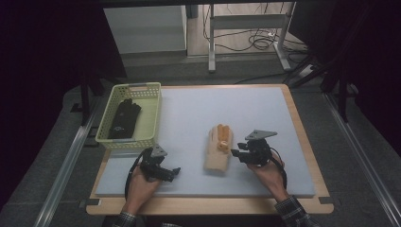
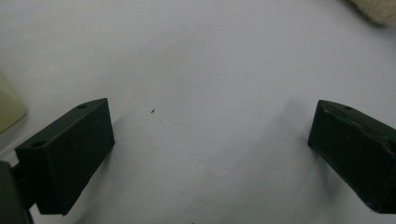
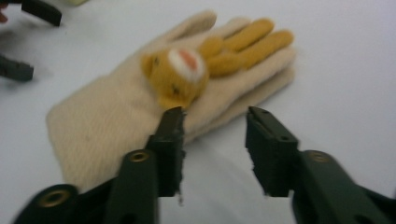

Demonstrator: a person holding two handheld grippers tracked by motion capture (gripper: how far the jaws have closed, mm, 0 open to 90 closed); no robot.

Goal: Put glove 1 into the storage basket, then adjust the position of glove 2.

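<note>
A cream glove (image 1: 218, 151) with orange fingers and a small orange animal face sewn on it lies flat on the grey mat (image 1: 198, 113), just right of centre in the high view, fingers pointing toward the top of the frame. At the upper left of the mat stands a pale green basket (image 1: 152, 113) with a black glove (image 1: 124, 118) already lying in it.

The right gripper (image 1: 235, 152) sits at the glove's right edge, touching or all but touching it. In the right gripper view (image 3: 214, 122) its jaws stand partly apart; one tip appears to overlap the glove's near edge below the animal face, the other is over bare mat. Nothing is pinched between them, so it has no hold yet.

The left gripper (image 1: 176, 171) waits at the lower left of the mat, well apart from the glove. In its own view (image 2: 210, 135) the jaws are spread wide over bare mat, holding nothing, with a corner of the glove at the upper right.

To my eye this is the approach to the pick-up. Next the right gripper needs to catch a fold of that edge between its jaws and close firmly; soft flat knit could slip out. Then, I'd guess, lift it across to the basket.
</note>
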